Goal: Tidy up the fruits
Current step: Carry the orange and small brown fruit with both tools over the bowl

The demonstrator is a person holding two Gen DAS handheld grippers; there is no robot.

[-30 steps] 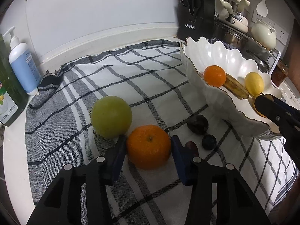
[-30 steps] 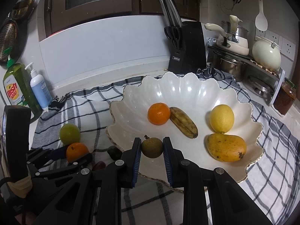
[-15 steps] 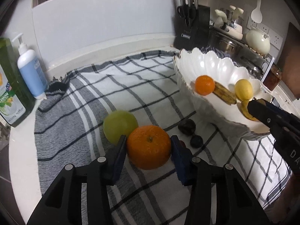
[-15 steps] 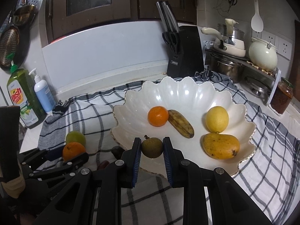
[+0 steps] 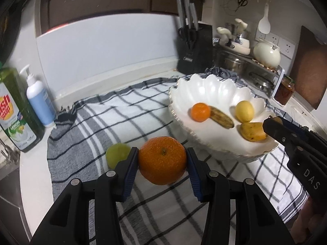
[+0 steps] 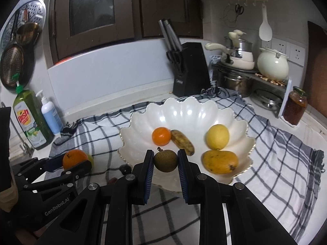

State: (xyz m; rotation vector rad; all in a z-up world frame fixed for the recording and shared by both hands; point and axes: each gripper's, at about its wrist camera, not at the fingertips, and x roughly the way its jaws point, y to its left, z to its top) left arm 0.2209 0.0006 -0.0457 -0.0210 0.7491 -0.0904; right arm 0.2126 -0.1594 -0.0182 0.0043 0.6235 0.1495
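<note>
My left gripper (image 5: 162,160) is shut on a large orange (image 5: 162,159) and holds it above the checked cloth, left of the white scalloped bowl (image 5: 214,89). A green fruit (image 5: 116,155) lies on the cloth behind it. My right gripper (image 6: 165,161) is shut on a small brown-green fruit (image 6: 165,160) over the near rim of the bowl (image 6: 184,110). The bowl holds a small orange (image 6: 161,136), a brown banana (image 6: 182,142), a lemon (image 6: 217,136) and a mango (image 6: 220,162). The left gripper and its orange (image 6: 74,158) also show in the right wrist view.
A checked cloth (image 6: 276,153) covers the counter. Two soap bottles (image 6: 32,120) stand at the left by the wall. A knife block (image 6: 190,69), pots and a jar (image 6: 295,108) stand behind and right of the bowl. Small dark fruits (image 6: 125,168) lie by the bowl's left base.
My left gripper has lifted the large orange off the cloth and away from the green fruit. My right gripper has risen a little with its small fruit, still over the bowl's near rim.
</note>
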